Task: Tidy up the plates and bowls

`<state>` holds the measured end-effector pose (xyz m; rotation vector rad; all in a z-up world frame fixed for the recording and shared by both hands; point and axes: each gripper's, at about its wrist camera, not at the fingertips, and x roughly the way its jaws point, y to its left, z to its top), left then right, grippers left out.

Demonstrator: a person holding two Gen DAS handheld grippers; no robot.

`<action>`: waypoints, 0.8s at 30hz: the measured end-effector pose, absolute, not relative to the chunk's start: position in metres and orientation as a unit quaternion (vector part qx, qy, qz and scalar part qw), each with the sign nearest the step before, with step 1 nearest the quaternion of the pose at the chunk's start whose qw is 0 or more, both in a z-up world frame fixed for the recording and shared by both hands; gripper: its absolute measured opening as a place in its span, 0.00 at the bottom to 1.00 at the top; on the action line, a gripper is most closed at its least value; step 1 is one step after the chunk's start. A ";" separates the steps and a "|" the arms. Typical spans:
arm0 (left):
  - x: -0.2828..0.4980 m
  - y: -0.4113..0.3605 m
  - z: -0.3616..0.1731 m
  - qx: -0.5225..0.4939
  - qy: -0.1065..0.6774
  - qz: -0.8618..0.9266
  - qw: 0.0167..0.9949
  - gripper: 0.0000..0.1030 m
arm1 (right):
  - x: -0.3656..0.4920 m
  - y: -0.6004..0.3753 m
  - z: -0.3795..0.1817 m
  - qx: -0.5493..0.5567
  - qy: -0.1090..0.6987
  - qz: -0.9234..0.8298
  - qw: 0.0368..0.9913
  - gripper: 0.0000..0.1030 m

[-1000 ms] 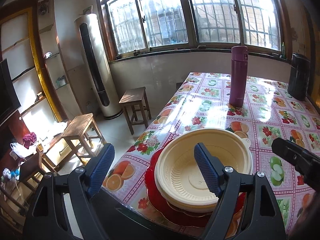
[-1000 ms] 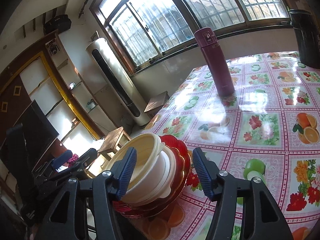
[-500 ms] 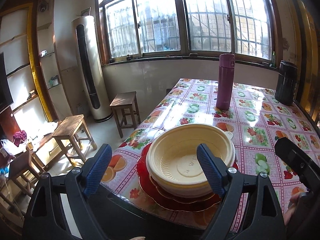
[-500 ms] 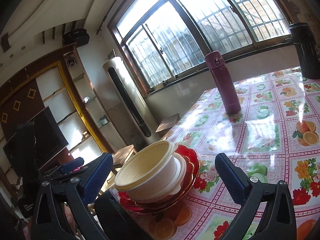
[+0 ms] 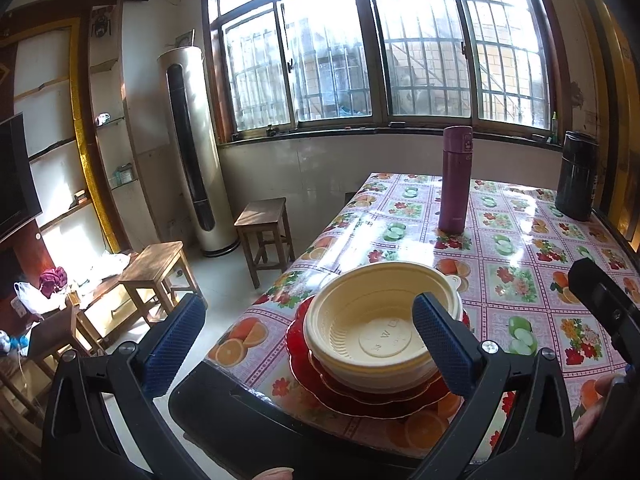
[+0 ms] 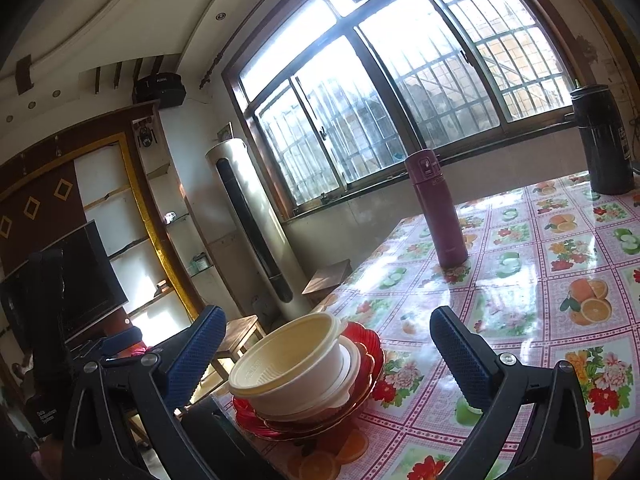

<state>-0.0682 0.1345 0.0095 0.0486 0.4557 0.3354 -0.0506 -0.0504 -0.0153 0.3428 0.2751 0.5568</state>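
Note:
Nested cream bowls sit on a pile of red plates at the near left corner of the fruit-print table. My left gripper hovers in front of the stack, its jaws opening wide and touching nothing. Its right finger overlaps the bowl's rim only in the picture. In the right wrist view the bowls and plates lie ahead between my right gripper's open jaws, untouched. The right gripper also shows at the left wrist view's right edge.
A purple flask stands mid-table and a black flask at the far right. Left of the table are wooden stools, a low wooden table and a tall standing air conditioner. The table edge is near the stack.
Both grippers have drawn back from the stack and their jaws have spread wider. The bowls and plates stay put on the table.

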 end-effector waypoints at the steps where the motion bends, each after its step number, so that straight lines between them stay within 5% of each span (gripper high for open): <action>1: -0.068 0.135 0.009 0.024 0.225 0.168 0.959 1.00 | -0.050 -0.051 -0.016 0.167 0.134 0.273 0.938 1.00; 24: -0.066 0.126 -0.004 0.028 0.250 0.156 0.955 1.00 | -0.048 -0.043 -0.020 0.158 0.158 0.266 0.938 1.00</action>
